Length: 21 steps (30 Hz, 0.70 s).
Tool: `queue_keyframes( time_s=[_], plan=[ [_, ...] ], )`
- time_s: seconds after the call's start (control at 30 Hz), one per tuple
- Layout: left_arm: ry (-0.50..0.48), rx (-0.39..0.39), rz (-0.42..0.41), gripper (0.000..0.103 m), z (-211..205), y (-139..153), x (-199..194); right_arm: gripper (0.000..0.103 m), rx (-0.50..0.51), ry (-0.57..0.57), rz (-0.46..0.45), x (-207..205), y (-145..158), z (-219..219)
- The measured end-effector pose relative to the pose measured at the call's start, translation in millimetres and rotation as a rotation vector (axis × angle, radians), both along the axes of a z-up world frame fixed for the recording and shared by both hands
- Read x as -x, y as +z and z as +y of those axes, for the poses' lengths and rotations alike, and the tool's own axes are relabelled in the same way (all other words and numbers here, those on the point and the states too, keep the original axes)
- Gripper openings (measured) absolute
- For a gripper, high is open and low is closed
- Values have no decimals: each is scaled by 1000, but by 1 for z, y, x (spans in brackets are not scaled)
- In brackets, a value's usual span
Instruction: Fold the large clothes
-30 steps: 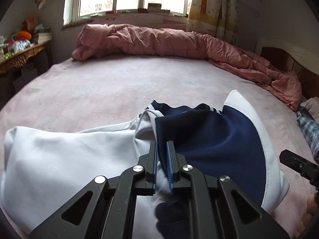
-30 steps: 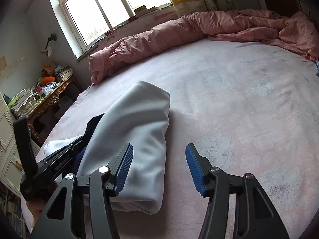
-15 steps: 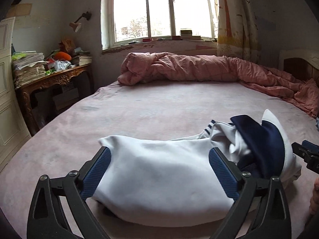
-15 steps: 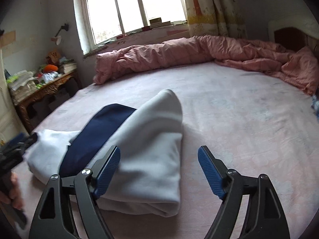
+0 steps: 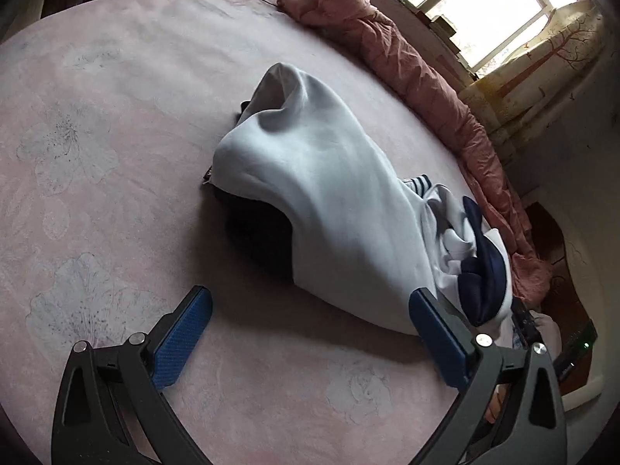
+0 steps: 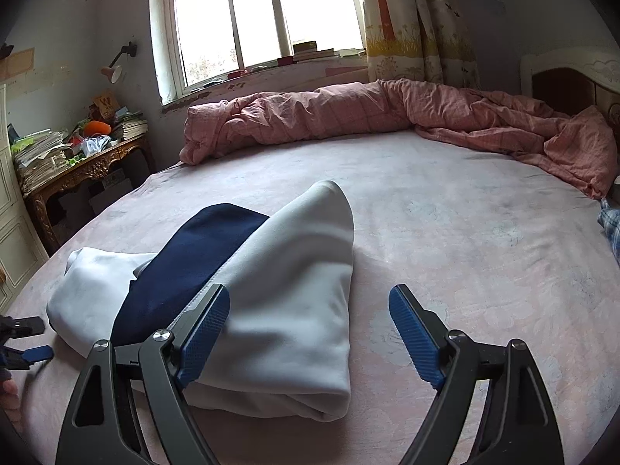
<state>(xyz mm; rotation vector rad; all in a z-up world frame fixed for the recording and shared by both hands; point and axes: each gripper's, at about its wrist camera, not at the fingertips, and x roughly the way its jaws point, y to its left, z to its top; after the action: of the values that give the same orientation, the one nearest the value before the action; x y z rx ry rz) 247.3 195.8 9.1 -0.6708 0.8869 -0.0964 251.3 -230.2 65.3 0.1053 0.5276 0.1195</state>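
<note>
A white and navy garment [image 5: 333, 193] lies bunched and folded over on the pink bed [image 5: 97, 124]. In the right wrist view it [image 6: 286, 310] shows a white fold on top and a navy panel to the left. My left gripper [image 5: 306, 325] is open and empty, just short of the garment's near edge. My right gripper [image 6: 310, 333] is open and empty, its left finger [image 6: 203, 333] over the white fold, the other over bare sheet. The left gripper's tip [image 6: 37, 353] shows at the right wrist view's left edge.
A rumpled pink quilt [image 6: 387, 116] runs along the bed's far side under the window [image 6: 263, 15]. A cluttered gilt side table [image 6: 73, 162] stands at the left. A headboard [image 6: 569, 81] and a plaid cloth [image 6: 610, 224] are at the right.
My left gripper let go of the garment and opened wide, then drew back and rolled to one side. My right gripper stayed open and shifted slightly closer over the white fold.
</note>
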Motion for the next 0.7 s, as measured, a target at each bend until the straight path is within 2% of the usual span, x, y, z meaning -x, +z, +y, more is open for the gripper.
queue_keyframes(
  time_s=[0.1,0.2,0.27,0.3,0.33,0.37,0.4,0.43,0.47,0.5,0.6,0.7],
  plan=[
    [35,2,-49,101,0,-1,-14,86,21,11,-13,3,2,6],
    [76,-57,-77,98,-2,-4,-31,86,53,10,-24,5,2,9],
    [122,-113,-103,79,-4,-4,-37,86,62,12,-26,6,2,11],
    [133,-117,-114,75,-6,-3,-39,86,62,14,-25,6,2,11],
    [138,-124,-128,59,-9,-1,-39,86,62,15,-22,5,2,10],
    [136,-153,-148,36,-11,2,-39,86,63,14,-17,4,2,10],
    [116,-198,-180,25,-16,8,-39,86,64,10,-10,3,1,9],
    [87,-264,-210,20,-26,17,-38,86,63,4,-4,1,1,8],
    [72,-332,-252,16,-34,27,-37,86,60,-1,7,-1,0,6],
    [59,-362,-302,15,-41,40,-33,86,59,-5,22,-3,-1,4],
    [-6,-311,-456,14,-63,86,-24,86,49,12,92,-13,-9,1],
    [-107,-349,-583,13,-115,129,-14,86,-9,19,127,-19,-13,-7]
  ],
)
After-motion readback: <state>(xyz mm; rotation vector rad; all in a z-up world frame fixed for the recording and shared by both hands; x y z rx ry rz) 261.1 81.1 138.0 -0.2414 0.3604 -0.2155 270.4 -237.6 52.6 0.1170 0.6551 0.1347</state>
